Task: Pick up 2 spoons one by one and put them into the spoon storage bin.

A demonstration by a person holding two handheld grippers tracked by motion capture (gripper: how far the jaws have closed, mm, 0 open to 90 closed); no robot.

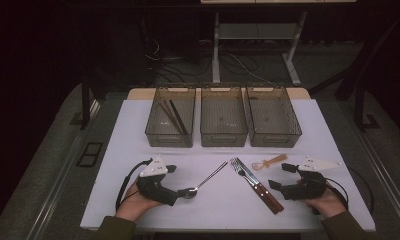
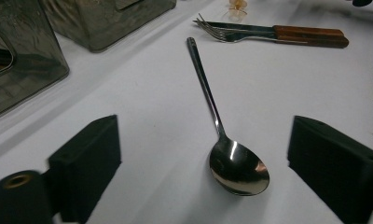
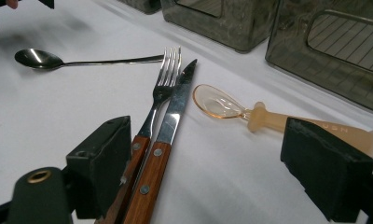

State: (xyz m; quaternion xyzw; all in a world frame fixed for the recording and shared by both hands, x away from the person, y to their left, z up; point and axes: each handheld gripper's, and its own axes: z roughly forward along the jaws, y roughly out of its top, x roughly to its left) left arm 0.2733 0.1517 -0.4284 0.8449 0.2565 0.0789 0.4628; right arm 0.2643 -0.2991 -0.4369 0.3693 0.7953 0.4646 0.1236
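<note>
A metal spoon [image 1: 208, 179] lies on the white table [image 1: 138, 125], its bowl [image 2: 238, 168] between the wide-apart jaws of my left gripper [image 1: 178, 181] [image 2: 205, 154], which is open and holds nothing. A fork [image 3: 163, 88] and a knife [image 3: 175, 107] with wooden handles [image 1: 268, 196] lie side by side. Their handles run past the left jaw of my right gripper [image 1: 282, 176] [image 3: 208, 154], which is open too. A small amber plastic spoon [image 1: 269, 161] [image 3: 250, 114] lies by that gripper's other jaw.
Three translucent grey bins stand in a row at the back: the left bin [image 1: 170, 117] holds dark chopsticks [image 1: 175, 116], beside it the middle bin [image 1: 223, 117] and the right bin [image 1: 273, 117]. Bare tabletop lies between bins and cutlery.
</note>
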